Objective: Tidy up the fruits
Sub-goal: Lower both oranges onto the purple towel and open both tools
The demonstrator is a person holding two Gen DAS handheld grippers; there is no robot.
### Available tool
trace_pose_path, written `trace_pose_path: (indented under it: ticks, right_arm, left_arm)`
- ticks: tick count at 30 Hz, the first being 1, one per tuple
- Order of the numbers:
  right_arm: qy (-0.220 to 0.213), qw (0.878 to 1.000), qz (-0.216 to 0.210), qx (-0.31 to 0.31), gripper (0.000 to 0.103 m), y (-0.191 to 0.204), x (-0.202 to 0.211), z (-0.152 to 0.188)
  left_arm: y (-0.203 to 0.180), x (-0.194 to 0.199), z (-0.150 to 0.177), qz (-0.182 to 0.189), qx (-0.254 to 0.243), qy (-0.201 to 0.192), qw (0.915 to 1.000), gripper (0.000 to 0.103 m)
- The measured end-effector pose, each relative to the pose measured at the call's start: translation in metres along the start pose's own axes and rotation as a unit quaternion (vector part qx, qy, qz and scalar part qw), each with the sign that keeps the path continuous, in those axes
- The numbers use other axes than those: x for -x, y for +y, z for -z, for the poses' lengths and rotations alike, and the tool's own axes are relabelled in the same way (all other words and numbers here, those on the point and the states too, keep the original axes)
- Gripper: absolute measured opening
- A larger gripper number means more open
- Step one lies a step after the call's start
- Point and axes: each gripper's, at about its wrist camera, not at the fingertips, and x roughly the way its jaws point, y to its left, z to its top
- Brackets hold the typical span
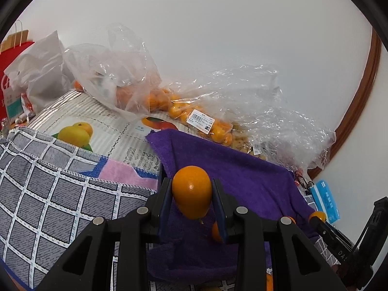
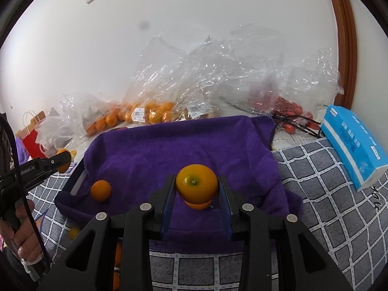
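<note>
Clear plastic bags (image 2: 194,80) crowd the far edge against the white wall. Some hold small oranges (image 2: 155,112), one red fruit (image 2: 288,108), and two carry white barcode labels (image 1: 200,120) too small to read. A blue tissue pack (image 2: 351,143) with unreadable print lies at the right on a grey checked cloth (image 2: 334,208). A red paper bag (image 1: 9,72) stands at the far left.

A purple towel (image 2: 181,145) lines a tray between the cloths. Two loose oranges lie on it: one (image 2: 101,190) near its left edge, another (image 2: 198,204) directly under the right gripper.

The left gripper (image 1: 192,195) has its jaws closed on an egg-shaped, glossy orange kumquat (image 1: 192,191), held above the towel. The right gripper (image 2: 197,185) has its jaws set against the sides of a rounder orange (image 2: 196,184), green stem scar facing the camera, held just above the towel.

In the right wrist view, the left gripper's side reads "Robot.AI", with the start of the word cut off. The person's hand (image 2: 24,228) grips its handle.
</note>
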Motion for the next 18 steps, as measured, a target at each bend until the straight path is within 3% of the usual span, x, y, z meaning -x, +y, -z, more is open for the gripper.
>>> trace_pose_path:
  ticks: [8,18]
  right_arm:
    - [0.028,1.0,-0.009,0.009,0.034,0.005,-0.009,0.003]
    - [0.069,0.996,-0.024,0.05,0.034,0.028,-0.022,0.013]
  left_arm:
    - [-0.003,-0.007,0.005,0.017,-0.006,0.022,0.9996,0.031]
    - [-0.016,-0.023,0.018,-0.002,-0.039,0.05,0.998,0.031]
